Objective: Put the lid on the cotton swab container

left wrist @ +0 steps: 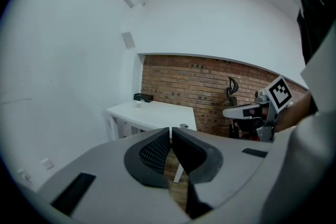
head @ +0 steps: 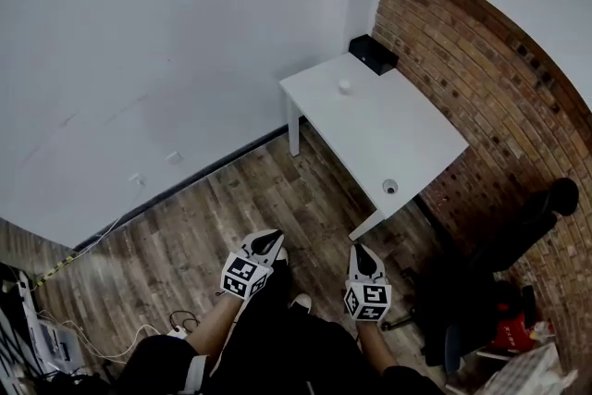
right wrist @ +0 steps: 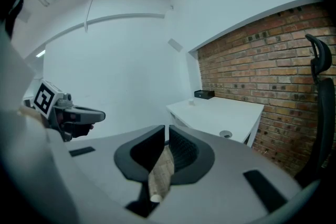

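Observation:
A white table stands against the brick wall, a few steps ahead of me. A small white cup-like container sits near its far end. A flat round piece with a dark centre, probably the lid, lies near the front edge. Both items also show in the left gripper view, the container and the flat round piece. My left gripper and right gripper hang over the wooden floor, well short of the table. Both are shut with nothing between the jaws. The right gripper view shows the flat round piece on the table.
A black box sits at the table's far corner by the wall. A dark office chair and a red item stand to the right. Cables and equipment lie on the floor at the left.

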Tool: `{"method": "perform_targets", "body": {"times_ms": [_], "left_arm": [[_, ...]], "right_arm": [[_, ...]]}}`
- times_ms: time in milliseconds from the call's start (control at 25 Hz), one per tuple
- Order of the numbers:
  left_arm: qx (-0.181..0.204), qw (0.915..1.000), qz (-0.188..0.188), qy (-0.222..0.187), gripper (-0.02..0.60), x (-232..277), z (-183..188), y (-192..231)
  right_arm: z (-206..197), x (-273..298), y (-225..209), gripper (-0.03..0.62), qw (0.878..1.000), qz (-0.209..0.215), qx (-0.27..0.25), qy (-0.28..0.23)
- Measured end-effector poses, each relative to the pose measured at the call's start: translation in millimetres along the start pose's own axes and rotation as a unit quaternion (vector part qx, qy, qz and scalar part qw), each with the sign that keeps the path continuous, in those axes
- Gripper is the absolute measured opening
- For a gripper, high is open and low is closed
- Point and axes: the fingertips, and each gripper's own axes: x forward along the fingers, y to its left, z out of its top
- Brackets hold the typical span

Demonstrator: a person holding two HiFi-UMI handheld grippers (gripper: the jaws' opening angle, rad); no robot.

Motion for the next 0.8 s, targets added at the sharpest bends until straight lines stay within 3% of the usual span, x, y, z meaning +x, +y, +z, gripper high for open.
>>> {"method": "perform_targets", "body": {"times_ms": [400,600,800], "left_arm": [[0.0,0.9994,-0.033,-0.012,0.025,72,24,41],[0.002,0.9985,-0.049,-0.023,0.025,129,48,85],[0.014,0.9972,-0.07,-0.022,0.026,188,76,150]], "right_arm": [[27,56,-29,0.023,1.0,-0.029,-0.007,-0.008],[53,119,-43,0.023,0.999,-0.034,-0.015,-0.018],[71,213,-50,0.025,0.999,-0.038,-0.02,0.008]]}}
